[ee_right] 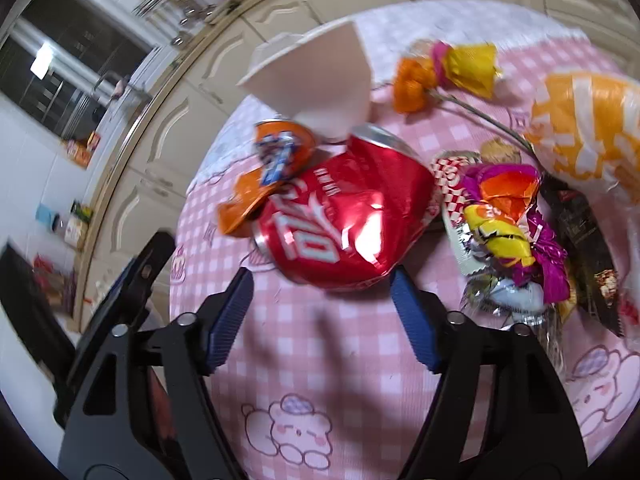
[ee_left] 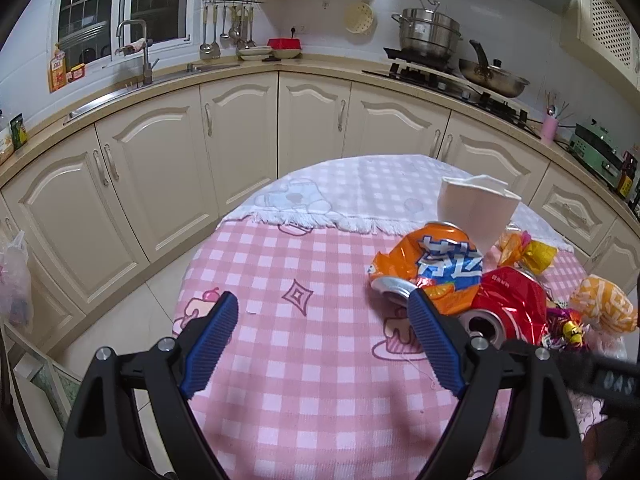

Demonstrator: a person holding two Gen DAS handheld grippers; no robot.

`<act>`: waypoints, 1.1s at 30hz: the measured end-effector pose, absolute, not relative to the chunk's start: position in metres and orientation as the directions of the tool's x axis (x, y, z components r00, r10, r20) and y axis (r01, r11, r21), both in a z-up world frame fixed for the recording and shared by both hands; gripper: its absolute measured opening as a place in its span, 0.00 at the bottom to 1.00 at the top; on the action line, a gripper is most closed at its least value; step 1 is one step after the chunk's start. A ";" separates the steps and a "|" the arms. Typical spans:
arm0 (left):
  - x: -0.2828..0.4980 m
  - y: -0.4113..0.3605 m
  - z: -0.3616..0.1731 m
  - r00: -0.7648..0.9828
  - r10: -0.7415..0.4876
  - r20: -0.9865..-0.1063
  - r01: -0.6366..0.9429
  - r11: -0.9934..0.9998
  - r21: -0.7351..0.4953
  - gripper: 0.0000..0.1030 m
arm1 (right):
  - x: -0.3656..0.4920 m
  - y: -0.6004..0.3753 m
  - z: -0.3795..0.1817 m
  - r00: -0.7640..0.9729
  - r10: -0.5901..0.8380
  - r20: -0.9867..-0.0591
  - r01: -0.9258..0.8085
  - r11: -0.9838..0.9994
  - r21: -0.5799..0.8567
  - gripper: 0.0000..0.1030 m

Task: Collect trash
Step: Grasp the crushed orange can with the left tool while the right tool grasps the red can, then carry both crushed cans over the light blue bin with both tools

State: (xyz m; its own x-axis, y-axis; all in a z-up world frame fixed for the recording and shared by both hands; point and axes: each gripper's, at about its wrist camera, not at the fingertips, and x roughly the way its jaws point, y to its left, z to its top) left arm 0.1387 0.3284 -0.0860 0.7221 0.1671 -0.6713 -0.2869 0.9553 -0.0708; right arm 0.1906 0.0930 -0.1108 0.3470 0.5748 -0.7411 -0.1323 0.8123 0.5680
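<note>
A pile of trash lies on the pink checked tablecloth (ee_left: 280,360). It holds a crushed orange can (ee_left: 432,264), a crushed red can (ee_left: 508,304), a crumpled white paper cup (ee_left: 476,208) and bright candy wrappers (ee_right: 508,216). My left gripper (ee_left: 322,308) is open and empty, just left of the orange can. My right gripper (ee_right: 322,276) is open, its fingertips on either side of the near edge of the red can (ee_right: 344,216), apart from it. The orange can (ee_right: 276,156) and cup (ee_right: 316,76) lie behind the red can.
An orange-and-white bag (ee_right: 588,128) and a dark snack wrapper (ee_right: 588,240) lie at the right. Kitchen cabinets (ee_left: 240,140) and a counter with a sink (ee_left: 136,76) and stove pots (ee_left: 432,36) stand beyond the table. A plastic bag (ee_left: 14,280) hangs at left.
</note>
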 end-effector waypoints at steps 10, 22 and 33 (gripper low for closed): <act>0.143 0.311 -0.084 0.724 0.138 -0.676 -0.225 0.973 -0.042 0.82 | 0.218 0.085 -0.115 0.365 0.678 -0.638 -0.070 0.703 0.708 0.45; 0.153 0.293 -0.081 0.711 0.126 -0.692 -0.208 0.977 -0.037 0.82 | 0.211 0.083 -0.081 0.479 0.666 -0.572 -0.207 0.719 0.663 0.26; 0.181 0.246 -0.084 0.690 0.080 -0.720 -0.047 0.997 0.066 0.82 | 0.191 0.033 -0.045 0.671 0.529 -0.520 -0.198 0.803 0.562 0.24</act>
